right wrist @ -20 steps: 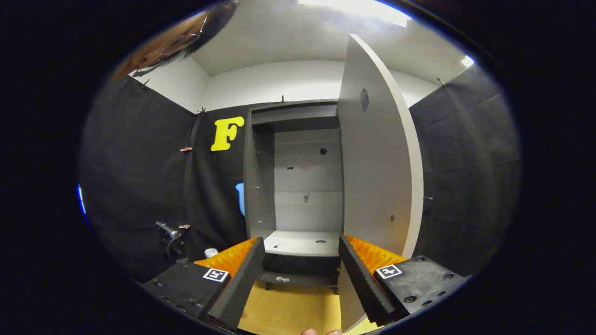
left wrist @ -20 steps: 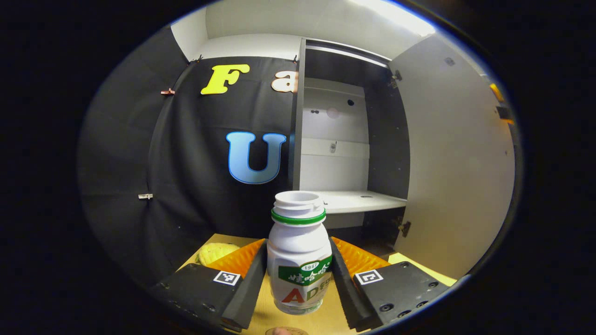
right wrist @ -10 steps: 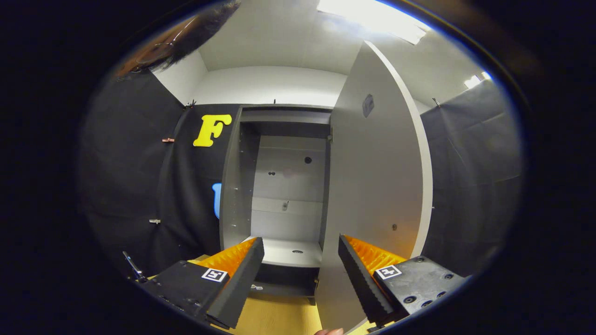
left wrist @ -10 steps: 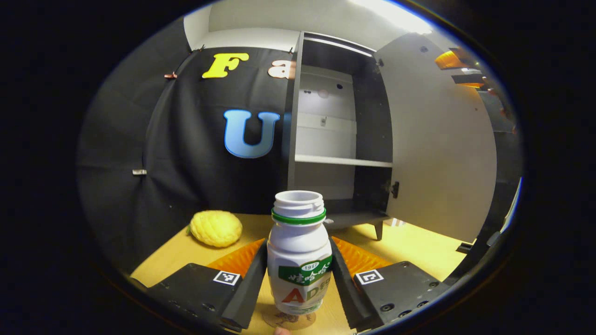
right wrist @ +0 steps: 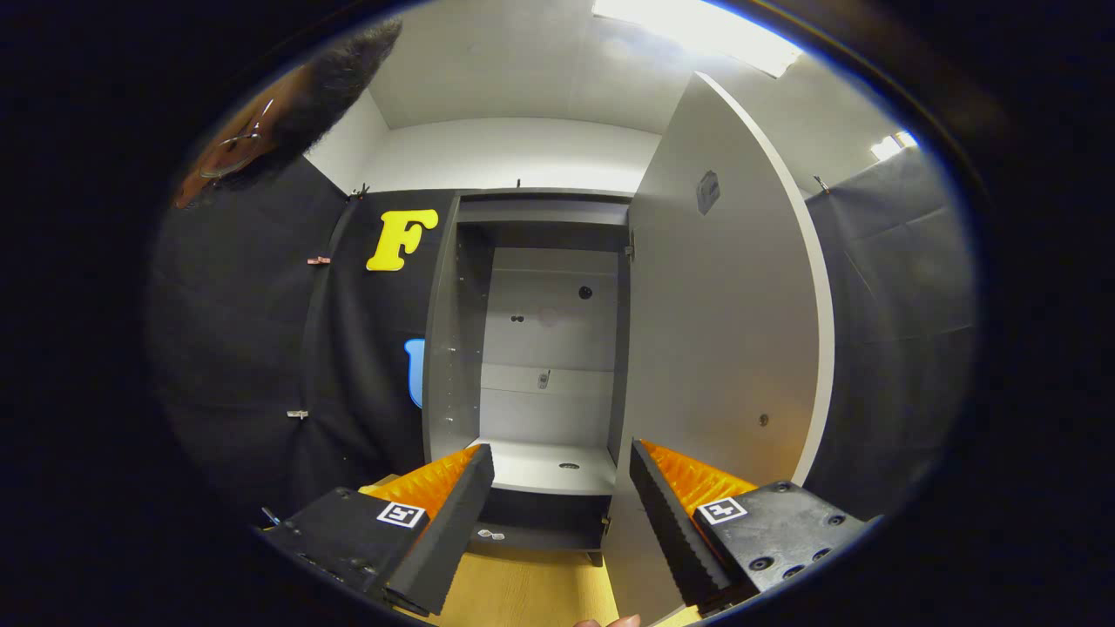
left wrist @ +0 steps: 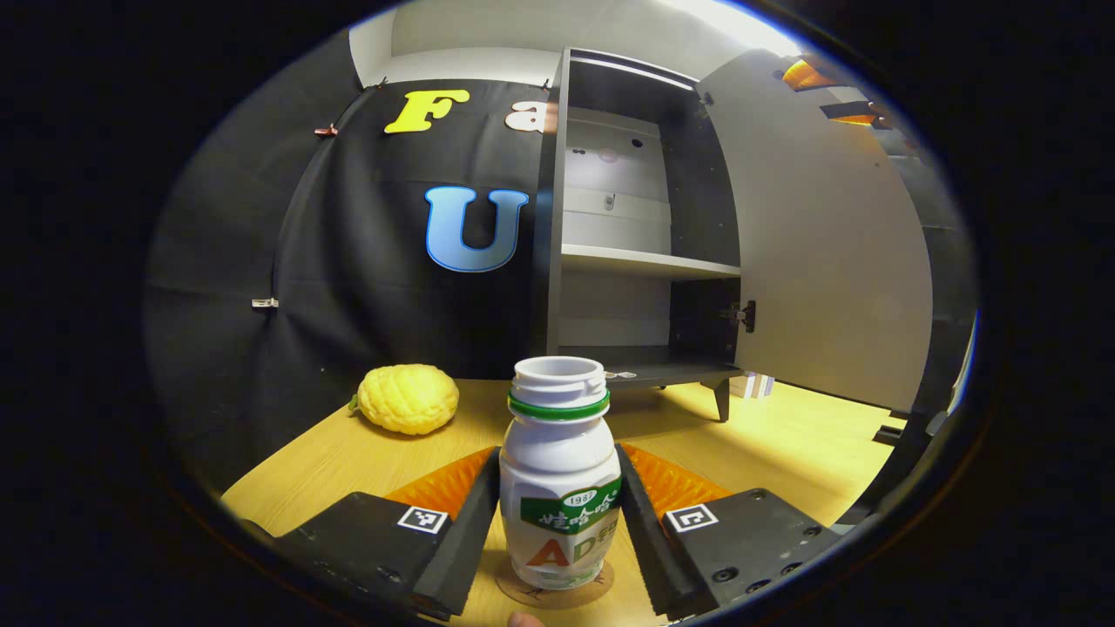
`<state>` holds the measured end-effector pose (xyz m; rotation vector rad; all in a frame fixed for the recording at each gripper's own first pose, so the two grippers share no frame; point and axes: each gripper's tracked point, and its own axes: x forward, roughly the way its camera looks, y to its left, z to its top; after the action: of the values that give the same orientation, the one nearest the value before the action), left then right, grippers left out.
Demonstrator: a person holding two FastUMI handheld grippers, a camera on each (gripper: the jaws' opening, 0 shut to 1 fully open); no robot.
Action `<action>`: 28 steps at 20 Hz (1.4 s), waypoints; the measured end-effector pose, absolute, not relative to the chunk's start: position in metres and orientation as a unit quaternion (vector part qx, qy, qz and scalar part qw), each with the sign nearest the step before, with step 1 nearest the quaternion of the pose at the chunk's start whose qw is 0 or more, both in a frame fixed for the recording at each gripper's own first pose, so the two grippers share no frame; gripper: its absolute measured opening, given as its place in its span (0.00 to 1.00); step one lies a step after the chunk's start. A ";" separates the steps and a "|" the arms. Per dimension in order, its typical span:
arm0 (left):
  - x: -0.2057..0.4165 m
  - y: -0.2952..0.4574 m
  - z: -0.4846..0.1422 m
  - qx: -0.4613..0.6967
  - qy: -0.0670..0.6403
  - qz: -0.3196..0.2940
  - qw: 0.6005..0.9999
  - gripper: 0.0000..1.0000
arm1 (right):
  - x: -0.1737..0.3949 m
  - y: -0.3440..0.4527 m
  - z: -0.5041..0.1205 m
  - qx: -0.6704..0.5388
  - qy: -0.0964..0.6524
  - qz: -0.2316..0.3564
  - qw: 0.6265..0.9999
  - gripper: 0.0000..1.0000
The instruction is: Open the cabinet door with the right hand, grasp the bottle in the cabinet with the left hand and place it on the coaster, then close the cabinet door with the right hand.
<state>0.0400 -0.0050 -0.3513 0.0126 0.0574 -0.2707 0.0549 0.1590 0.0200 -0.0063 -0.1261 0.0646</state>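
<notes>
A white bottle (left wrist: 558, 475) with a green neck ring and no cap stands upright between both fingers of my left gripper (left wrist: 557, 522), which is shut on it. Its base sits on or just above a round brown coaster (left wrist: 557, 594) on the wooden table. Behind it the grey cabinet (left wrist: 610, 261) stands with its door (left wrist: 827, 252) swung wide to the right. My right gripper (right wrist: 557, 514) is open and holds nothing; it faces the cabinet (right wrist: 544, 348), whose shelf is bare, with the open door (right wrist: 723, 348) just in front of its right finger.
A yellow bumpy fruit (left wrist: 408, 398) lies on the table (left wrist: 348, 453) left of the bottle, near the black cloth wall. A small box (left wrist: 751, 384) sits on the table under the open door. A person's head (right wrist: 279, 113) shows at the upper left of the right gripper view.
My left gripper has come down with the bottle, so the cabinet shelf rose in view and the coaster appeared under the bottle. The right gripper shifted slightly before the open door.
</notes>
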 end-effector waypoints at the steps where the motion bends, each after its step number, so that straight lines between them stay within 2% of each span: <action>1: 0.041 -0.006 -0.352 0.008 0.029 -0.135 0.990 0.76 | 0.054 0.158 0.019 -0.008 -0.061 0.032 0.998 0.97; 7: 0.041 -0.009 -0.352 0.026 0.032 -0.139 0.989 0.78 | 0.053 0.149 0.019 -0.006 -0.060 0.021 0.998 0.97; 10: 0.041 -0.008 -0.350 0.022 0.035 -0.137 0.990 0.94 | 0.052 0.146 0.019 -0.013 -0.061 0.016 0.998 0.97; 14: 0.035 -0.010 -0.335 0.033 0.037 -0.140 0.989 0.94 | 0.050 0.143 0.019 -0.012 -0.062 0.015 0.998 0.97; 21: 0.022 -0.010 -0.247 0.011 0.021 -0.105 0.994 0.94 | 0.045 0.143 0.018 -0.005 -0.057 0.019 0.998 0.97; 22: 0.021 -0.010 -0.232 0.010 0.021 -0.100 0.995 0.94 | 0.045 0.143 0.018 -0.001 -0.056 0.021 0.998 0.94; 23: 0.020 -0.010 -0.215 0.007 0.019 -0.094 0.995 0.94 | 0.044 0.143 0.017 0.004 -0.053 0.026 0.998 0.97; 28: 0.015 -0.004 -0.136 -0.012 0.020 -0.042 0.999 0.94 | 0.038 0.133 0.011 0.015 -0.034 0.034 0.999 0.97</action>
<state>0.0151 -0.0038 -0.1364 -0.0231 0.0406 -0.0844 0.0379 0.1330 0.0106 0.0296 -0.0678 0.0687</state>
